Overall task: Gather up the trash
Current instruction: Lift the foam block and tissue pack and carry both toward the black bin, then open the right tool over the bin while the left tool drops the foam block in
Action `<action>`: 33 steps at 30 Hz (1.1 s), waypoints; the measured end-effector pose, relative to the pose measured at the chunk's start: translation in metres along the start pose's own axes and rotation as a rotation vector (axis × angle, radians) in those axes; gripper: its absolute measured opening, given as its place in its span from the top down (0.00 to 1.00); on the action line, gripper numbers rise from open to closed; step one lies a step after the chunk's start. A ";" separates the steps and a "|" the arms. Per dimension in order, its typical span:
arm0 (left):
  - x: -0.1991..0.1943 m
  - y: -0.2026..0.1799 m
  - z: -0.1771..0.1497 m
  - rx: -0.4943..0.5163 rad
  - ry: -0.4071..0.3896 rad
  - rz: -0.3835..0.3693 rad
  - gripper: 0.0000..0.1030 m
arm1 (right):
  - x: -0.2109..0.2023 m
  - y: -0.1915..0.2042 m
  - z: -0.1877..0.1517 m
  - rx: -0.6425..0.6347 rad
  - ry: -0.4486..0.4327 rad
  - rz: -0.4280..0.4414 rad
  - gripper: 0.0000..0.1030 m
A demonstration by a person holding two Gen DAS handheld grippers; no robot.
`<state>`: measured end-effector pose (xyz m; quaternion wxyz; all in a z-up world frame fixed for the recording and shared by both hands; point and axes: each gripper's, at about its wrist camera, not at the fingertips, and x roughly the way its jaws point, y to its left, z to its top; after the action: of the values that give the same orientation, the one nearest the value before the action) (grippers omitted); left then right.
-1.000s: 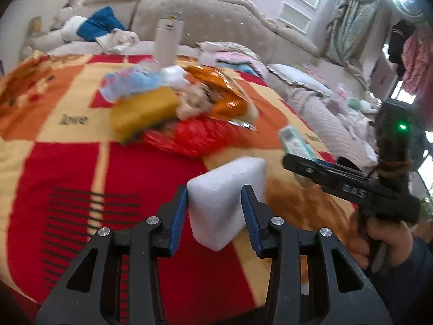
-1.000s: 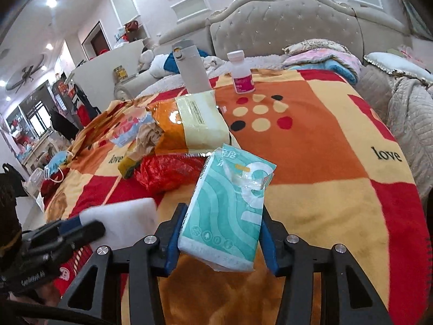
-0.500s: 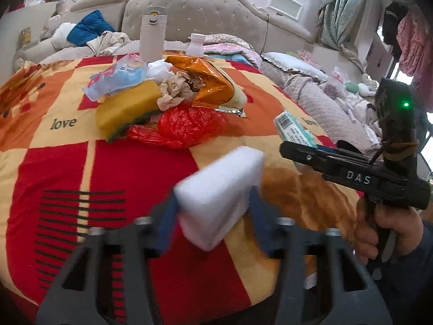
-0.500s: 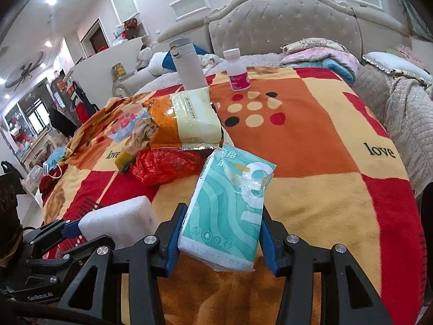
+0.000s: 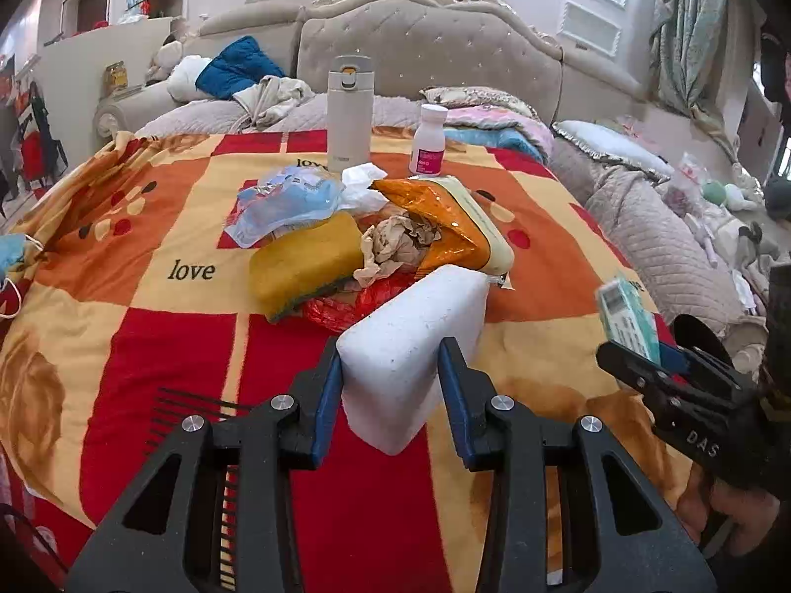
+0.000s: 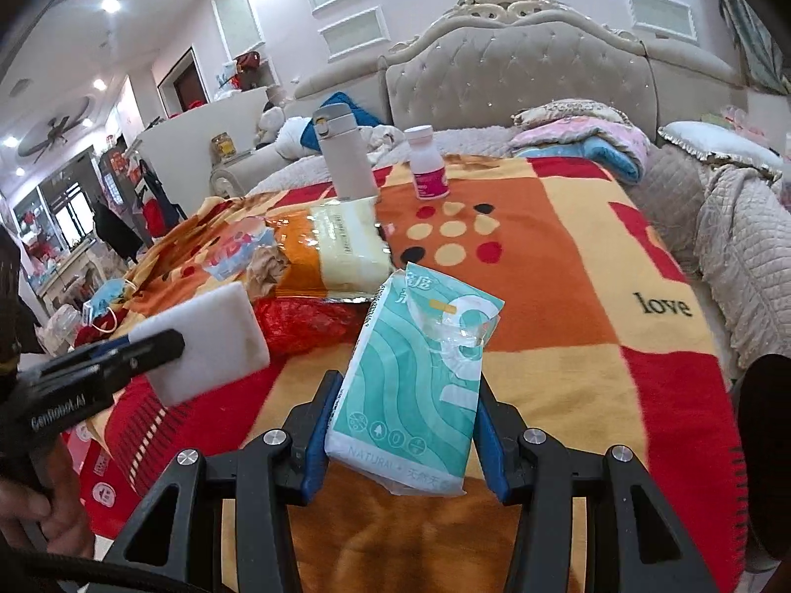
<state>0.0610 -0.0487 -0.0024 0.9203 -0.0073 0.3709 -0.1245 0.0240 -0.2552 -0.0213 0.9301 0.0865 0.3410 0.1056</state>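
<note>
Lifting since a second ago, my left gripper [image 5: 390, 385] tightens on the white foam block [image 5: 415, 346] while my right gripper [image 6: 403, 435] holds the teal tissue pack [image 6: 420, 385].

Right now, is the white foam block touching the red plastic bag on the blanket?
Apart. The right wrist view shows the white foam block lifted in the left gripper, with blanket visible between it and the red plastic bag.
</note>
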 end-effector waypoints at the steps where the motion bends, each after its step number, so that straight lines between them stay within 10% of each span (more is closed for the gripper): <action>1: 0.001 -0.001 0.000 0.001 0.000 0.006 0.65 | -0.001 -0.003 -0.001 0.003 0.003 -0.004 0.53; 14: 0.007 -0.042 0.004 0.036 0.028 -0.055 0.65 | -0.048 -0.062 -0.008 0.067 -0.062 -0.133 0.53; 24: 0.012 -0.177 0.022 0.221 0.002 -0.302 0.65 | -0.129 -0.184 -0.042 0.401 -0.165 -0.412 0.53; 33: 0.043 -0.294 0.016 0.386 0.031 -0.473 0.65 | -0.152 -0.237 -0.066 0.496 -0.152 -0.452 0.53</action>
<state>0.0363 -0.3453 0.0110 0.8443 0.0834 0.3423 -0.4037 -0.0997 -0.5160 -0.0320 0.9033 0.2399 0.2966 -0.1962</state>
